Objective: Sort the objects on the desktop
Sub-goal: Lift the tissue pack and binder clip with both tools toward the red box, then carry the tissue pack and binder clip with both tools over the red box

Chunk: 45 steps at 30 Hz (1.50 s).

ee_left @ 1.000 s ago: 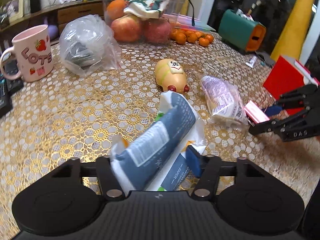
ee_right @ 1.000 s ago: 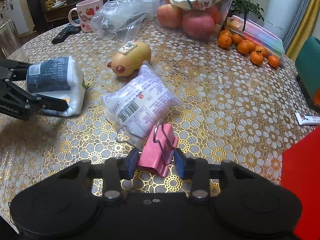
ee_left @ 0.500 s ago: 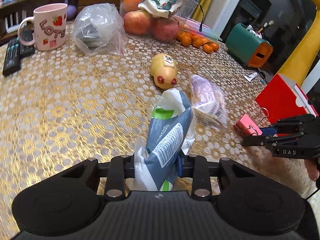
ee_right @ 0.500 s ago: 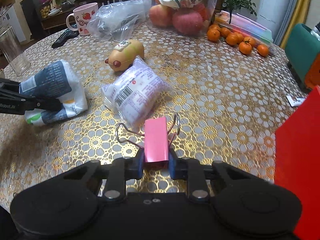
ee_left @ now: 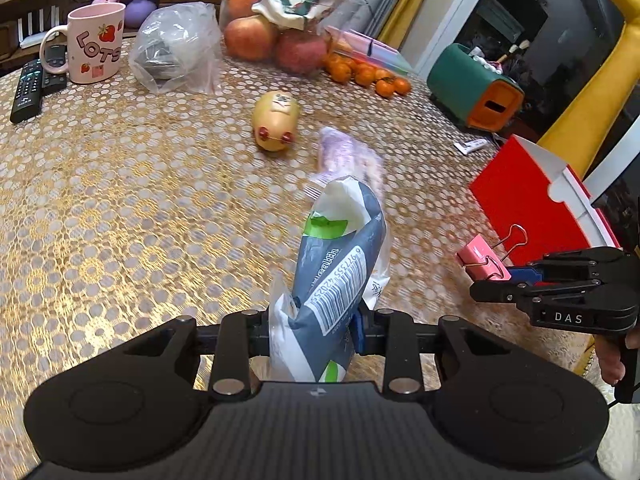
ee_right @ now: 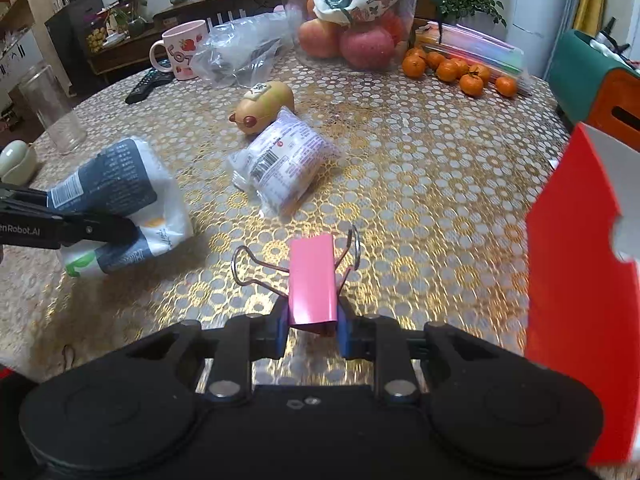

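- Now our left gripper [ee_left: 312, 326] is clamped on the blue-and-white tissue pack [ee_left: 336, 276], low centre of the left view.
- Our right gripper [ee_right: 312, 330] pinches the pink binder clip [ee_right: 312, 280], beside the red box [ee_right: 576, 300] at frame right.

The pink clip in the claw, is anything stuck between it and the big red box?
No. The right gripper pinches the pink clip, and only bare gold tablecloth lies between it and the red box beside it. The purple snack packet sits off to the other side.
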Each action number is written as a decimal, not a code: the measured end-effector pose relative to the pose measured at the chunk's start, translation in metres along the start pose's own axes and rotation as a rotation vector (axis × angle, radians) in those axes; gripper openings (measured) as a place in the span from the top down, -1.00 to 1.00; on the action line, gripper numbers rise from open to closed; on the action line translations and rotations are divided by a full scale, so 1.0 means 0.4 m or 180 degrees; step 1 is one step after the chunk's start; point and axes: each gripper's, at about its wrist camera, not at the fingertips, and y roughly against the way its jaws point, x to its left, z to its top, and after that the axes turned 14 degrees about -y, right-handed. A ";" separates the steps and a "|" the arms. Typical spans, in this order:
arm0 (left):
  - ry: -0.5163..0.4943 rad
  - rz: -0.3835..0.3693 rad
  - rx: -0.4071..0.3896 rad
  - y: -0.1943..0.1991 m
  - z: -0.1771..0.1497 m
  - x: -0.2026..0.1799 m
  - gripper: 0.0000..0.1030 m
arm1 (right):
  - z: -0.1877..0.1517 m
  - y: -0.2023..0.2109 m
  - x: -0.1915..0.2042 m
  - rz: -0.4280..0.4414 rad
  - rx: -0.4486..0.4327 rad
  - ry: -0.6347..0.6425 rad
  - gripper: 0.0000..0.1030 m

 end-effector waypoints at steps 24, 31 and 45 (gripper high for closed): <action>-0.0265 -0.0290 -0.0004 0.093 0.008 -0.350 0.42 | -0.147 0.276 -0.146 0.0170 -0.0232 -0.0344 0.56; -0.0404 -0.0404 0.0003 0.088 0.038 -0.444 0.42 | -0.156 0.347 -0.215 0.0139 -0.0387 -0.0476 0.56; -0.0763 -0.0585 -0.0056 0.018 0.170 -0.634 0.42 | -0.130 0.437 -0.370 -0.0062 -0.0664 -0.0717 0.56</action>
